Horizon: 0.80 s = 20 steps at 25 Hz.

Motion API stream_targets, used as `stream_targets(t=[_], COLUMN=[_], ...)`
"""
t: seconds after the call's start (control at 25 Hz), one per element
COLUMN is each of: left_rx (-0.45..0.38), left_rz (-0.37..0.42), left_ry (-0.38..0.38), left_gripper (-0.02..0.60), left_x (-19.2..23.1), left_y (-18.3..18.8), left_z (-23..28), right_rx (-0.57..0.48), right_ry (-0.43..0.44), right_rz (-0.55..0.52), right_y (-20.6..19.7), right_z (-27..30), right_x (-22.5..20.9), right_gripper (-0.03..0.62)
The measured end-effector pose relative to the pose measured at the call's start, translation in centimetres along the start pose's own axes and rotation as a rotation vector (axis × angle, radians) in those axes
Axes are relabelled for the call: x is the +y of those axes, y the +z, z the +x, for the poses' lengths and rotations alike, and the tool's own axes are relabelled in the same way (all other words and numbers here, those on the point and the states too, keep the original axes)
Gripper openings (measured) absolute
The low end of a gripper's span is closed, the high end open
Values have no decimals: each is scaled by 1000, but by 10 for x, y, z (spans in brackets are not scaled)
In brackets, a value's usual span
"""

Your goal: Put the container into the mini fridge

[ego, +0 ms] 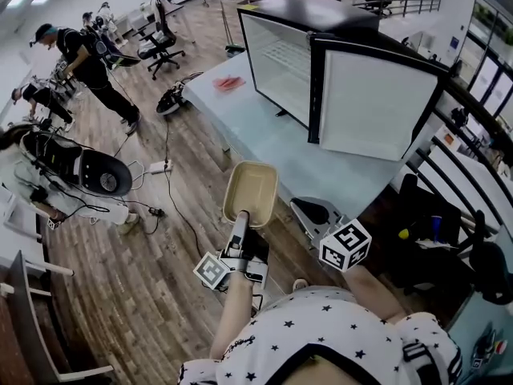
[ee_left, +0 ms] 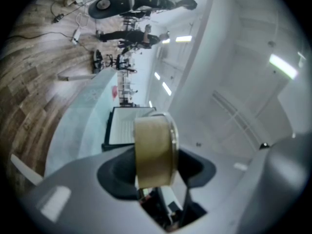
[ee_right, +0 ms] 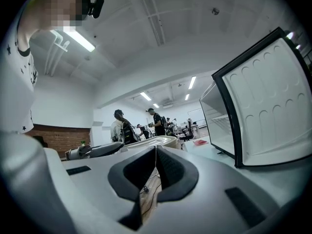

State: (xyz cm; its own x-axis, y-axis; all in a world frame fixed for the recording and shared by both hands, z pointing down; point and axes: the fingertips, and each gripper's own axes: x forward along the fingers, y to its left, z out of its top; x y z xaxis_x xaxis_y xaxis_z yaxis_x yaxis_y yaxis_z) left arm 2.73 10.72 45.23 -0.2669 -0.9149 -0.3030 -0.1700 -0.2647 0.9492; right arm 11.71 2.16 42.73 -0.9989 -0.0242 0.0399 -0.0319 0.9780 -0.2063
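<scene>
The container (ego: 250, 189) is a tan, shallow oblong tub; my left gripper (ego: 240, 218) is shut on its near rim and holds it in the air beside the table's near left edge. In the left gripper view the container (ee_left: 155, 147) stands edge-on between the jaws, with the mini fridge (ee_left: 127, 126) beyond it. The black mini fridge (ego: 282, 54) stands on the table with its door (ego: 377, 103) swung wide open and its white inside showing. My right gripper (ego: 315, 213) hovers over the table's near corner, shut and empty (ee_right: 156, 155); the open door (ee_right: 268, 116) fills its right side.
The pale blue table (ego: 264, 139) carries a small red thing (ego: 228, 83) at its far left. Cables and a power strip (ego: 160, 167) lie on the wooden floor at left, near people (ego: 88, 62) and office chairs (ego: 160, 42). A black railing (ego: 449, 175) runs along the right.
</scene>
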Motion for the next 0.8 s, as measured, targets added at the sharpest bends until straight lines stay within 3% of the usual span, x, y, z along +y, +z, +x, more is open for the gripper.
stream_targets(t=[0.32,0.8], left_rx=[-34,-37], left_rz=[11,-8], left_ry=[10,25], left_gripper=[222,222], left_x=[2,16], left_y=[-2,12], left_z=[8,39], right_rx=[11,39], right_ry=[55,54], right_rz=[5,19], right_y=[1,0], right_z=[4,29], right_x=[-8,-34], right_gripper=[21,21])
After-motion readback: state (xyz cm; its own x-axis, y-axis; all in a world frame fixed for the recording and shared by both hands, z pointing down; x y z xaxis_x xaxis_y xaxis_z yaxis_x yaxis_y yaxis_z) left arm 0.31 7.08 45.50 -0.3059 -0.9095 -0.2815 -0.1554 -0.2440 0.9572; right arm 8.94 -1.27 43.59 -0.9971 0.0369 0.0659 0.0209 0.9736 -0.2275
